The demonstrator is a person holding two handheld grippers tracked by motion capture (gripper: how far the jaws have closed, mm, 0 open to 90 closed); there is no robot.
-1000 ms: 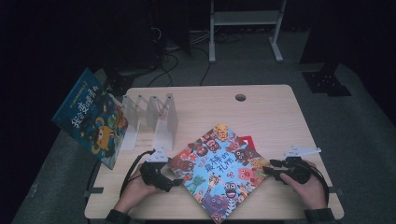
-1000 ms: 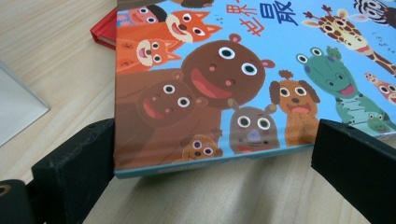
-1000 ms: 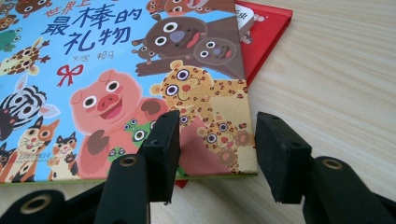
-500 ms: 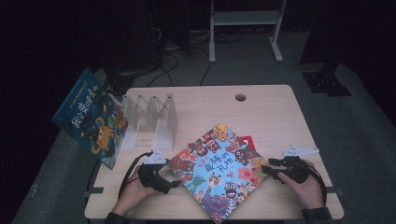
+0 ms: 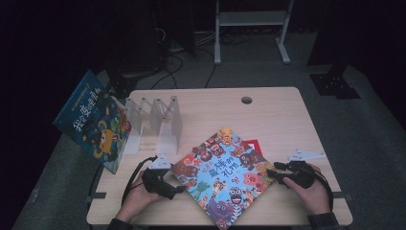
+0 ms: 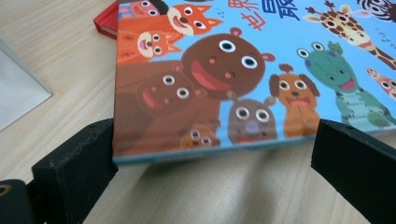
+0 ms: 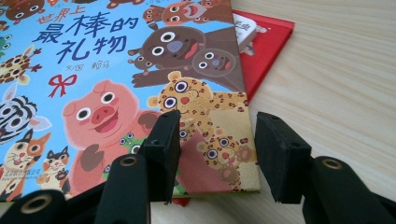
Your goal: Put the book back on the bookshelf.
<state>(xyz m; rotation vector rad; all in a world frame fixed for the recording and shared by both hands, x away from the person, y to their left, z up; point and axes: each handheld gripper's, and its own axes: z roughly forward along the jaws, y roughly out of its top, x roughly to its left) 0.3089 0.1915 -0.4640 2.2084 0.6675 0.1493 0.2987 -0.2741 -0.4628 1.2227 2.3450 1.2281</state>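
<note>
The big animal picture book point(image 5: 224, 178) lies flat and skewed on the bench point(image 5: 268, 115), on top of a red book point(image 5: 253, 144), its long axis running from near the rack point(image 5: 154, 120) down toward the person. The left claw point(image 5: 175, 189) sits at the picture book's left edge, jaws wide, the book's corner between them with gaps either side. The right claw point(image 5: 274, 173) is at the opposite corner, about half open, jaws hovering over the cover, gripping nothing. Both look equally near.

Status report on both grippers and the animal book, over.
Left gripper open at book corner. Right gripper open over opposite corner. Red book underneath.
</note>
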